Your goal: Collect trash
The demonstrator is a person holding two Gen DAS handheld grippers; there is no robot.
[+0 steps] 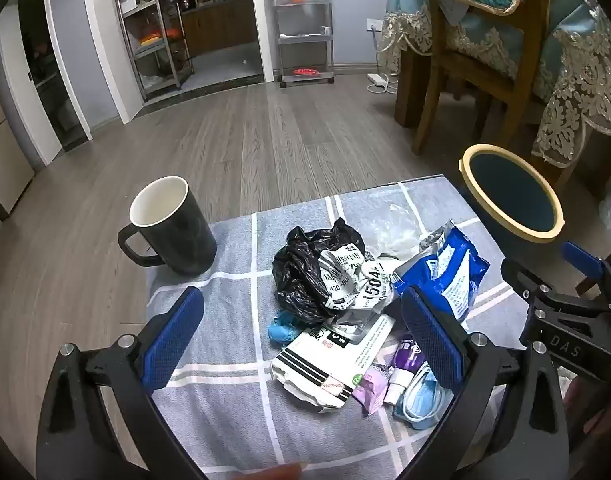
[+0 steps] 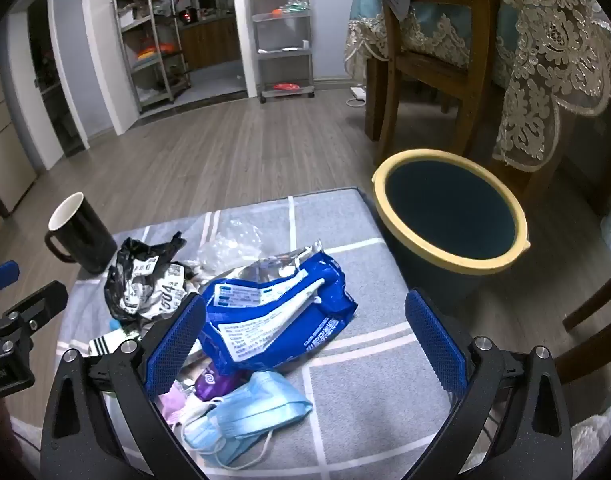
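A pile of trash lies on a grey checked cloth (image 1: 225,412): a crumpled black bag with a white label (image 1: 321,272), a blue foil pouch (image 2: 273,312), a white torn carton (image 1: 329,364), a purple tube (image 1: 405,356) and a light blue face mask (image 2: 253,412). A dark bin with a yellow rim (image 2: 449,216) stands just right of the cloth. My left gripper (image 1: 301,340) hovers open above the black bag and carton. Open too, my right gripper (image 2: 305,340) hangs over the blue pouch and mask. Neither touches anything.
A black mug with a white inside (image 1: 169,228) stands at the cloth's far left corner. A wooden chair (image 2: 425,60) and a lace-covered table (image 2: 557,72) rise behind the bin. Wooden floor stretches beyond, with metal shelves (image 1: 301,20) at the far wall.
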